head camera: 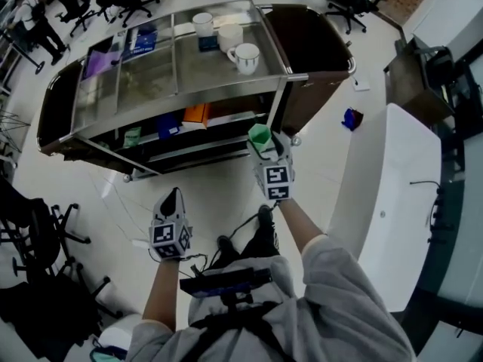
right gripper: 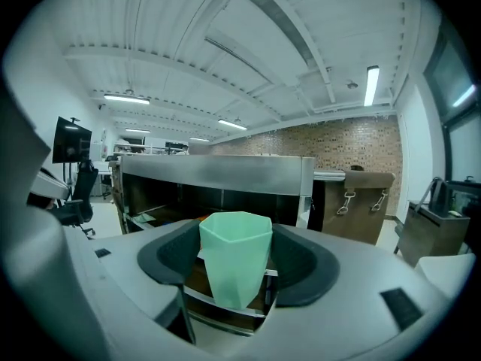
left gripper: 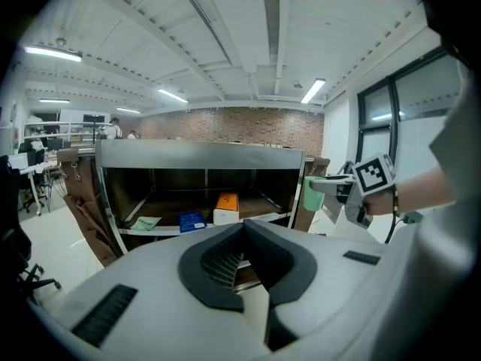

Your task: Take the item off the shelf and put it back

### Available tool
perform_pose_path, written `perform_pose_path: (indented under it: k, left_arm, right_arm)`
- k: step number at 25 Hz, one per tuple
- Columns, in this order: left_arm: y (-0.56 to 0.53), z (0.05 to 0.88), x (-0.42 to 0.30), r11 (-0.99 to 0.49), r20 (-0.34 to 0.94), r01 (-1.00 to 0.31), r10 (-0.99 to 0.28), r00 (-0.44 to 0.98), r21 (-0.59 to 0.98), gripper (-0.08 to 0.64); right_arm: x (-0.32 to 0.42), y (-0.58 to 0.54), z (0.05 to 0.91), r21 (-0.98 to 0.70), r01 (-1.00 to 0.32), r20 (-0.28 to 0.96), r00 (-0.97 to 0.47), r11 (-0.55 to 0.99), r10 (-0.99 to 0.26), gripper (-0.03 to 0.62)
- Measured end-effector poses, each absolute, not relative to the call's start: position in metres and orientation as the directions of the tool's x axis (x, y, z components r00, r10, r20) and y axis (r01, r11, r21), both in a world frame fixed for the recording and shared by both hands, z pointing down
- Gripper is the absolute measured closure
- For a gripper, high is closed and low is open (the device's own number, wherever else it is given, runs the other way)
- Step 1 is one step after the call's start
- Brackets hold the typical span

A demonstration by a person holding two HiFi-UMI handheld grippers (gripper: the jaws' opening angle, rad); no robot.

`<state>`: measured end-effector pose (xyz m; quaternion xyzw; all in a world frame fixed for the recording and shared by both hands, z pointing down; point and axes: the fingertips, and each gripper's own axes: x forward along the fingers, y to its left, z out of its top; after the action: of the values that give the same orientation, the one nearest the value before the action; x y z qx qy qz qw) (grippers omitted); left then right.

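Note:
A pale green faceted cup (right gripper: 235, 254) stands upright between the jaws of my right gripper (right gripper: 237, 273), which is shut on it. In the head view the green cup (head camera: 259, 135) and the right gripper (head camera: 262, 142) hang just in front of the right end of the steel shelf cart (head camera: 181, 90), level with its lower shelf (left gripper: 203, 228). My left gripper (head camera: 172, 199) is lower left, apart from the cart, shut and holding nothing. The left gripper view shows its own jaws (left gripper: 252, 277) together and the green cup (left gripper: 313, 194) at the right.
An orange box (head camera: 195, 114), a blue box (head camera: 167, 124) and a green packet (head camera: 133, 136) lie on the lower shelf. Three white mugs (head camera: 245, 56) and a blue book (head camera: 141, 41) sit on top. A white counter (head camera: 385, 202) is right; office chairs (head camera: 38, 247) left.

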<state>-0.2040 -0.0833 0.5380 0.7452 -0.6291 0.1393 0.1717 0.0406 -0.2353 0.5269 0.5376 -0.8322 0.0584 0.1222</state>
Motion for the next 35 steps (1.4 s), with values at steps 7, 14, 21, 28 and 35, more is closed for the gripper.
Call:
perform_pose_path:
  k: [7, 14, 21, 28, 35]
  left_arm:
    - [-0.077, 0.529, -0.214, -0.174, 0.395, -0.982, -0.899, 0.19, 0.075, 0.554]
    - [-0.074, 0.52, -0.227, -0.179, 0.369, -0.981, -0.909, 0.192, 0.069, 0.554]
    - [-0.068, 0.515, -0.234, -0.174, 0.346, -0.982, -0.919, 0.187, 0.07, 0.554]
    - [-0.062, 0.51, -0.234, -0.172, 0.338, -0.983, -0.923, 0.182, 0.058, 0.554]
    - [-0.057, 0.501, -0.225, -0.191, 0.319, -0.982, -0.93, 0.18, -0.001, 0.555]
  right_arm:
    - [0.044, -0.18, 0.51, 0.038, -0.897, 0.259, -0.417, 0.44, -0.871, 0.284]
    - [0.032, -0.139, 0.497, 0.051, -0.875, 0.247, -0.457, 0.482, -0.855, 0.284]
    - [0.028, -0.108, 0.486, 0.015, -0.858, 0.223, -0.498, 0.514, -0.838, 0.284]
    - [0.031, -0.091, 0.496, -0.002, -0.857, 0.238, -0.501, 0.515, -0.832, 0.284]
    - [0.028, -0.093, 0.5, 0.001, -0.845, 0.228, -0.521, 0.535, -0.823, 0.284]
